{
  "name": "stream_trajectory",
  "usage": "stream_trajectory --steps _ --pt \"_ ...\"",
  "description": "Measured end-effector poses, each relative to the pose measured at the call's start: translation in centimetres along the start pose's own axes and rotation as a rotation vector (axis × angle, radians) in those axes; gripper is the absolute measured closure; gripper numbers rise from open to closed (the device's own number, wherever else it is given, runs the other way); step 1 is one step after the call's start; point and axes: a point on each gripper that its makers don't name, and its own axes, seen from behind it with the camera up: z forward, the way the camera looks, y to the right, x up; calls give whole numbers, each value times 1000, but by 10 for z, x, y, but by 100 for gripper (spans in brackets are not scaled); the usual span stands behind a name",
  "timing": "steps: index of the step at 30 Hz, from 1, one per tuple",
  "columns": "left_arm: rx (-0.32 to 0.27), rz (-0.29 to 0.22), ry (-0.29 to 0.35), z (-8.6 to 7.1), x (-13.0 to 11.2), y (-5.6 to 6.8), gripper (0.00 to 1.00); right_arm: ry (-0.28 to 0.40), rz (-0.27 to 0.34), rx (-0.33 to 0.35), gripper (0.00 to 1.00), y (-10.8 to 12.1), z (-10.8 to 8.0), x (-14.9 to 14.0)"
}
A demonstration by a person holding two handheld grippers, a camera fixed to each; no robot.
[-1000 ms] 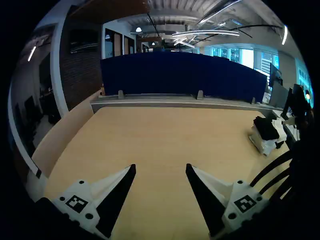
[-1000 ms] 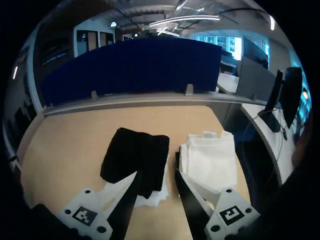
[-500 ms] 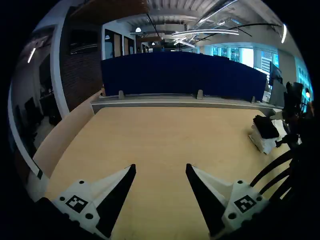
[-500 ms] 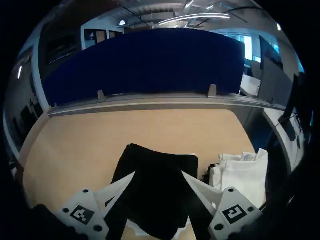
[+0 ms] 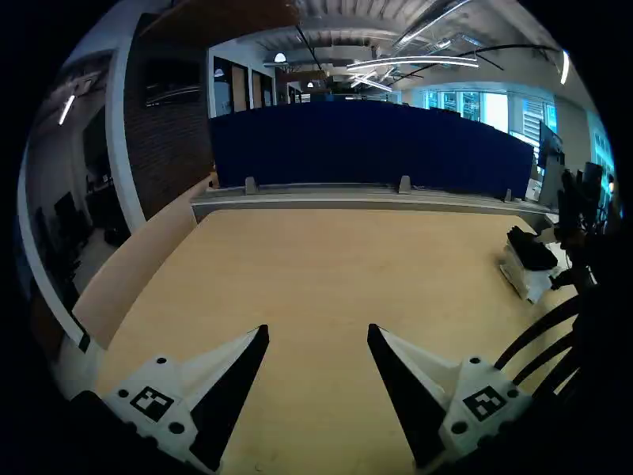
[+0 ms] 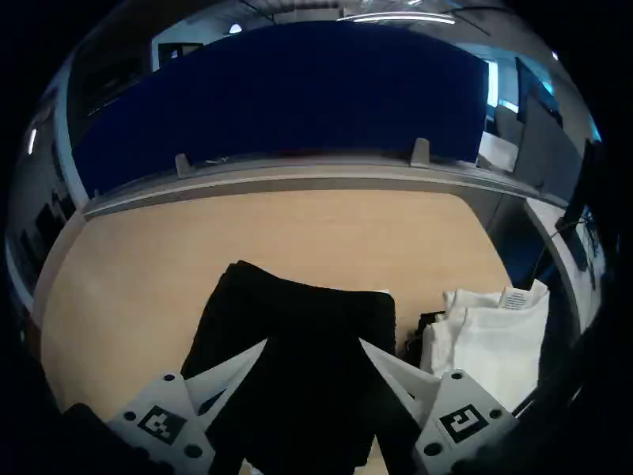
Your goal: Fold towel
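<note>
One black towel [image 6: 301, 317] lies on the wooden table [image 6: 237, 229], just beside a stack of white towels [image 6: 490, 340]. The right gripper [image 6: 312, 342] has its fingers spread wide, and the black towel sits in the gap between them. The left gripper [image 5: 316, 328] is spread wide too, over bare table, far from the towels.

Both handheld tools are built alike. The left gripper [image 5: 316, 328] has two white plastic fingers [image 5: 225, 360] that taper to sharp points, with black inner faces. A square black-and-white marker [image 5: 150, 402] sits on each finger's base, with small dark screw holes [image 5: 161, 360] around it. The right gripper [image 6: 313, 342] matches it, with white wedges, black inner faces and the same square tags [image 6: 461, 423].
</note>
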Motion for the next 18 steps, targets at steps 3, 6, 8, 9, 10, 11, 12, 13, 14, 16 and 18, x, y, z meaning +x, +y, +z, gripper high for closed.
stream_trajectory --steps 3,6,8,9,10,11,12,13,14,16,18 --pt "-1 0 1 1 2 0 8 54 -3 1 29 -6 -16 15" --pt "-5 -2 3 2 4 2 7 106 -13 2 28 -16 -36 20" --pt "-7 -3 5 3 5 3 8 119 -22 2 28 -24 -47 12" --pt "-9 -4 5 3 6 3 8 125 -25 2 28 -27 -52 8" --pt "-10 -4 5 4 6 3 7 123 -32 -1 28 -30 -55 1" --pt "-11 -4 6 4 6 4 7 121 -38 -3 27 -33 -58 -6" --pt "-12 -4 6 4 7 4 7 119 -43 -6 27 -35 -61 -13" --pt "-13 -3 6 4 7 4 8 111 -46 -9 27 -37 -61 -21" --pt "-14 -2 6 3 7 4 8 104 -48 -13 27 -38 -62 -29" --pt "-16 -1 6 3 7 5 8 88 -44 -18 27 -38 -60 -44" --pt "-19 0 7 2 7 5 8 71 -34 -22 27 -37 -56 -56"
